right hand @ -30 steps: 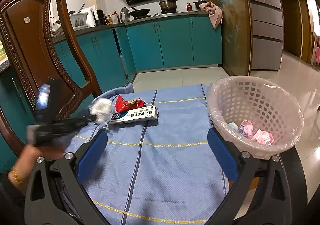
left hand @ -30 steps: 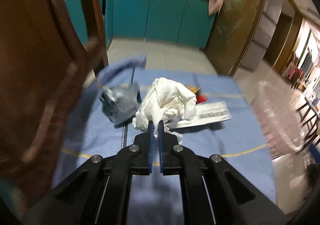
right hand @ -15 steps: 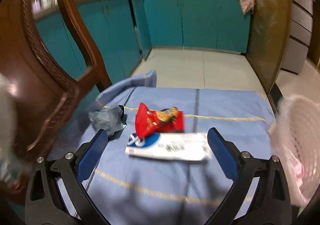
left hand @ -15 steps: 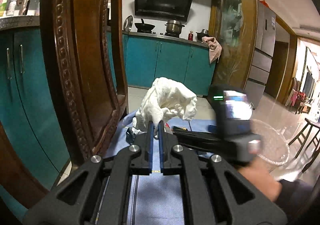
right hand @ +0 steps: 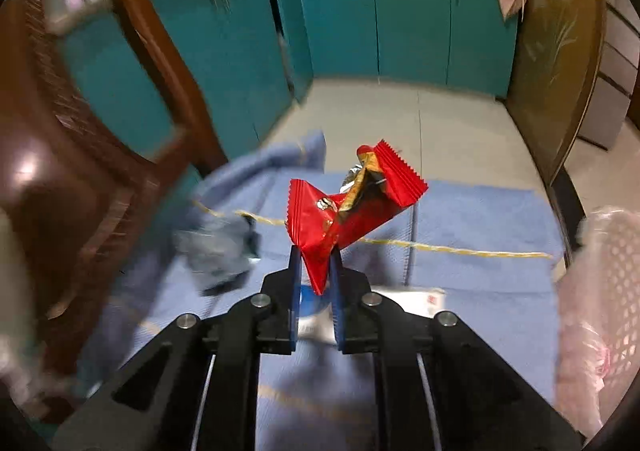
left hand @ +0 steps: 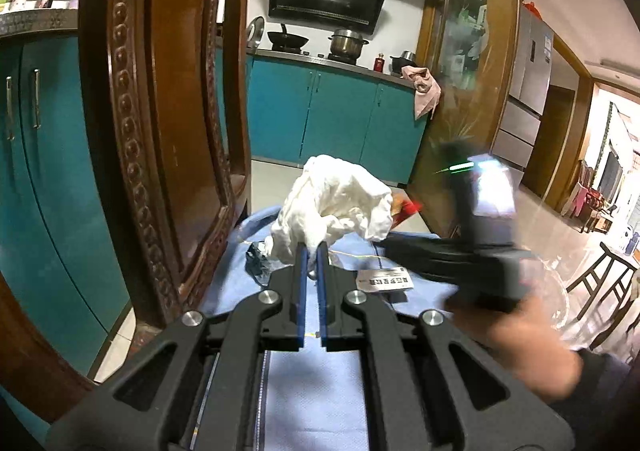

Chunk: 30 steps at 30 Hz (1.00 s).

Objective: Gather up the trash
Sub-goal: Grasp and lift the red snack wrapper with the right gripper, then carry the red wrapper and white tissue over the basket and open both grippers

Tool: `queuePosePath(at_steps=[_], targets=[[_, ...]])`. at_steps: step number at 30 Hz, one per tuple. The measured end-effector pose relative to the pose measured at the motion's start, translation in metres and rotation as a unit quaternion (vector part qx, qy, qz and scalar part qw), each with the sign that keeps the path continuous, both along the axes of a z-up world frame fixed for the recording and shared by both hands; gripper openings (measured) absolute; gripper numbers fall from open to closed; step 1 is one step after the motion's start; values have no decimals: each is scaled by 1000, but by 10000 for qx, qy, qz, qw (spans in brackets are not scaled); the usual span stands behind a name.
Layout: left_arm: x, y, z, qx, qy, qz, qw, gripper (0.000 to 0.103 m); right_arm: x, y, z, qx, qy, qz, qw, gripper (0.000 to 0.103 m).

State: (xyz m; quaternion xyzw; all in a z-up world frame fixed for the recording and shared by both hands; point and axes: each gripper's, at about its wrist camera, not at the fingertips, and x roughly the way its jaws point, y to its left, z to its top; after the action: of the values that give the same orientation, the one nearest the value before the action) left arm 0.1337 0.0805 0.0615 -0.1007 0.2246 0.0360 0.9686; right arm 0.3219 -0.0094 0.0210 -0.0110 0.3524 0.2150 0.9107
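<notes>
Two grippers, both loaded. Left gripper [left hand: 311, 251]: blue fingers nearly closed, pinching the lower edge of a crumpled white paper tissue wad [left hand: 334, 207], which sits mid-frame in the left wrist view, lifted above the blue woven tablecloth [left hand: 320, 403].

Right gripper [right hand: 315, 255]: fingers narrowed onto the bottom corner of a crinkled red foil snack wrapper [right hand: 348, 211], torn open at the top with silver lining showing. Wrapper is centre frame in the right wrist view, held clear of the cloth.

Remaining on the cloth:
- dark grey crumpled plastic bag [right hand: 220, 251], left of centre in the right wrist view, blurred; also visible just left of the left gripper's fingertips in the left wrist view [left hand: 256, 265]
- flat white printed packet with a blue mark [right hand: 408, 297], lower centre, partly hidden behind the right gripper's fingers; in the left wrist view it lies just right of the fingers [left hand: 384, 281]

Pink perforated plastic waste basket [right hand: 600, 291] at the right edge of the right wrist view, heavily blurred, with pink contents.

Carved dark wooden chair back [left hand: 160, 131] fills the left third of the left wrist view, standing just beside the table edge. Right gripper's body and the hand holding it appear motion-blurred at lower right of that view.
</notes>
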Motion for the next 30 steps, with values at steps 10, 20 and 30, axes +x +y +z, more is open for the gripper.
queuePosePath(at_steps=[10, 20, 30], targets=[[2, -22, -11, 153, 259, -318, 9990, 6, -144, -100, 18, 444, -643, -170, 9968, 14], [-8, -41, -24, 294, 556, -558, 9965, 6, -143, -109, 3, 453, -580, -258, 9970, 14], [-1, -43, -29, 318, 655, -462, 9963, 6, -145, -109, -2, 403, -475, -166, 9979, 14]])
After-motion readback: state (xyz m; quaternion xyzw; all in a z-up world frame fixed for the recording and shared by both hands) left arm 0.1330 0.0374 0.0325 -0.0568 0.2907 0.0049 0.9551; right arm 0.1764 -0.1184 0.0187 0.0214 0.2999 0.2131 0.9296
